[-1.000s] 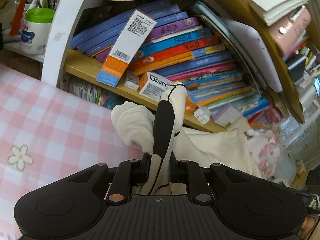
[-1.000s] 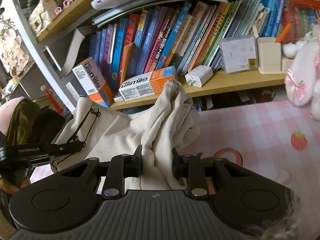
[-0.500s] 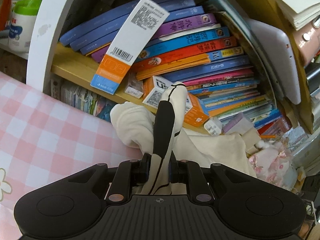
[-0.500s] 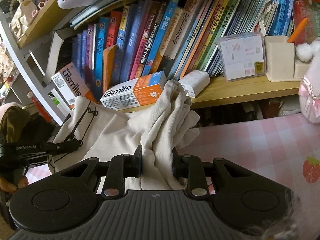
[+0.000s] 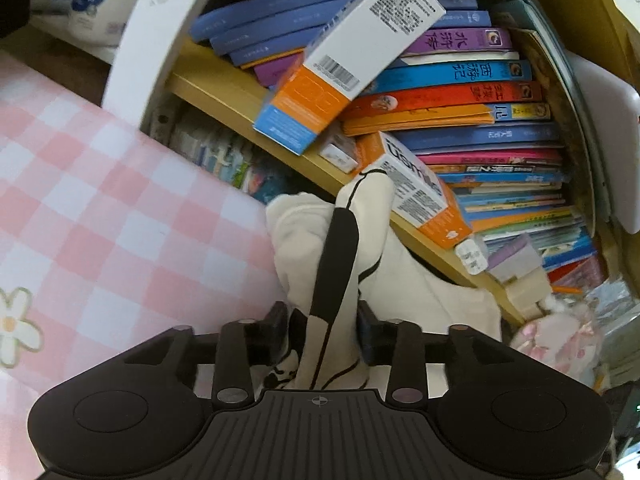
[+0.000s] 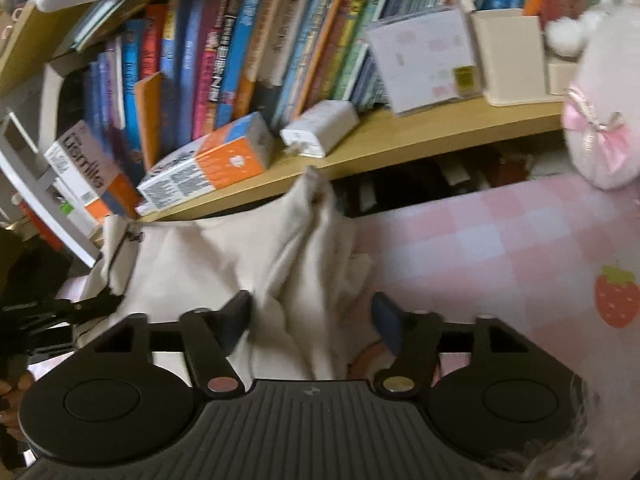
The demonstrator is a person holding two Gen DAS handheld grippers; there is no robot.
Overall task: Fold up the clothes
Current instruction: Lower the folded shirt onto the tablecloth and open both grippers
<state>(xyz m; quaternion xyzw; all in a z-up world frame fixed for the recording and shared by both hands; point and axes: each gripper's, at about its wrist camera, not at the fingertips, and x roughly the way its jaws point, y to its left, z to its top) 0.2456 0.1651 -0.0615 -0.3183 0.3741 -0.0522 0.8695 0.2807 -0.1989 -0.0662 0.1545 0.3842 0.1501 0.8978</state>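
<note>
A cream garment with black piping point(image 5: 404, 280) hangs between both grippers, close to the bookshelf. My left gripper point(image 5: 322, 332) has its jaws parted a little, with a bunched edge that has a black strip point(image 5: 336, 264) standing between them. My right gripper point(image 6: 312, 320) is open wide; a cream fold point(image 6: 304, 264) stands loose between the fingers. The garment spreads left in the right wrist view point(image 6: 188, 264) to the left gripper point(image 6: 48, 312).
A wooden shelf point(image 6: 420, 132) packed with books point(image 6: 240, 48) and orange-and-white boxes point(image 6: 208, 164) is right behind the cloth. The pink checked tablecloth point(image 5: 100, 220) lies below. A pink plush toy point(image 6: 600, 128) sits at the right.
Both grippers have moved closer to the shelf. My right gripper's jaws have opened wide off the cloth. My left gripper's jaws have parted a little.
</note>
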